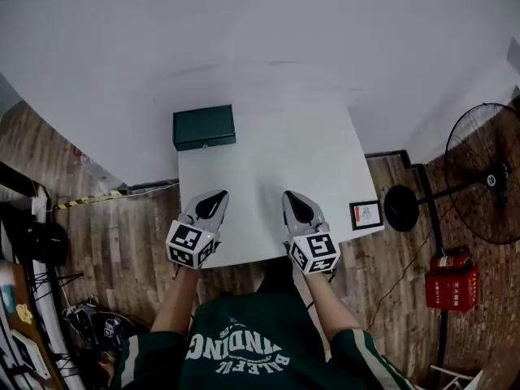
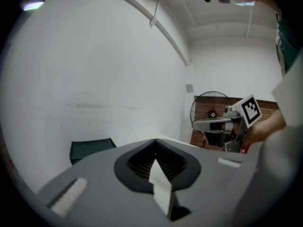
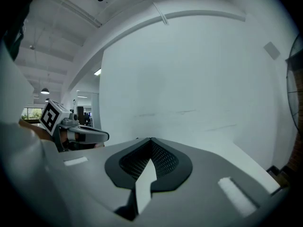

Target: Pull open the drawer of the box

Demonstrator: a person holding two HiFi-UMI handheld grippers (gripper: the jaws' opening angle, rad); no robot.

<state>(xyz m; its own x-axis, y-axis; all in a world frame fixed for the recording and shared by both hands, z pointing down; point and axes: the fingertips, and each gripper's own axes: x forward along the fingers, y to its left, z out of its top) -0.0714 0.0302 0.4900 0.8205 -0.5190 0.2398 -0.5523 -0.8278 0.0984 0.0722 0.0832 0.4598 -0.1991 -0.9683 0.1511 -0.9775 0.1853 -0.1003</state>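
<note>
Now closed: left claw [image 1: 219, 196]; right claw [image 1: 289, 197].

Dark green box [image 1: 204, 126], rectangular and low, sits flat and upright on the far left corner of the white table [image 1: 268, 177], with its back edge close to the wall [image 1: 244, 39]. The long side runs across the table and the front face is turned toward the person. The drawer [image 1: 205, 143] looks shut, flush with the front. There is a small pale spot mid-front, too small to tell what it is. In the left gripper view the box [image 2: 90, 149] shows a shallow recessed lid panel. Nothing touches it.
</note>
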